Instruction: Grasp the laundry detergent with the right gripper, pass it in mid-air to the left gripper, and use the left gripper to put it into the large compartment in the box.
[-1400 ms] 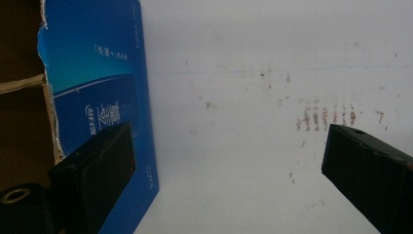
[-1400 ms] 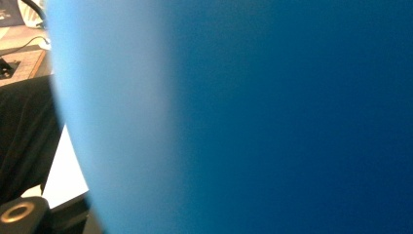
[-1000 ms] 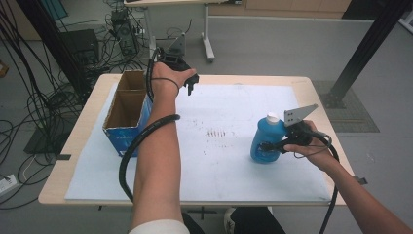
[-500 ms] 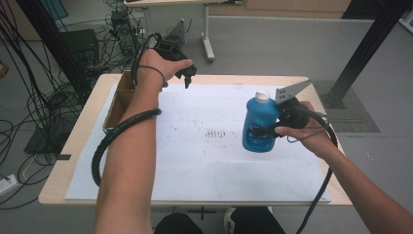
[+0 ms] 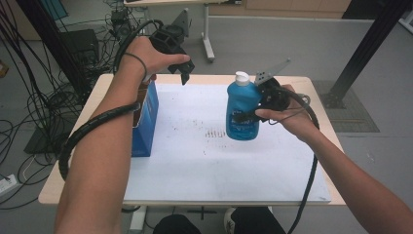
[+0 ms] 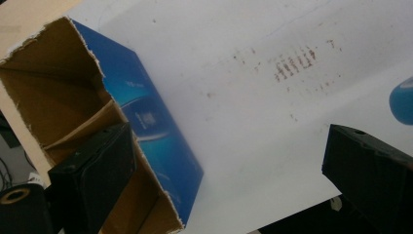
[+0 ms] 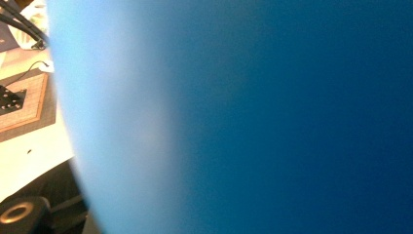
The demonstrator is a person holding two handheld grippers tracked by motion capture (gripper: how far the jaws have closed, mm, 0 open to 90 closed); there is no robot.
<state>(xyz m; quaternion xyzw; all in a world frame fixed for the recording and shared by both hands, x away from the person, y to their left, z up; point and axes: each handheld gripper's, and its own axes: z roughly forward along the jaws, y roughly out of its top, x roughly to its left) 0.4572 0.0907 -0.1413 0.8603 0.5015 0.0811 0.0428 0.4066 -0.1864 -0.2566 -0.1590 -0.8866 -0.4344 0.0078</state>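
Observation:
A blue bottle (image 5: 241, 122) with a white cap hangs upright above the middle of the table, and my right gripper (image 5: 251, 116) is shut on its side from the right. Seen from the right gripper view, the blue bottle (image 7: 268, 117) is a close blur. My left gripper (image 5: 185, 72) is held high over the table's far edge, jaws pointing down. Its jaws stand wide open in the left gripper view (image 6: 231, 175), with nothing between them. Below it stands an open blue cardboard box (image 6: 146, 122), brown inside, also seen at the table's left (image 5: 145, 122).
A white sheet (image 5: 204, 165) with dark specks covers most of the wooden table (image 5: 63, 190). Cables and black equipment (image 5: 73, 48) crowd the floor to the left. A black post (image 5: 365, 48) rises at the right. Another table's leg (image 5: 207, 29) stands behind.
My right gripper has lifted the blue bottle off the sheet and carried it up and left. My left gripper has risen and moved beyond the box toward the far edge.

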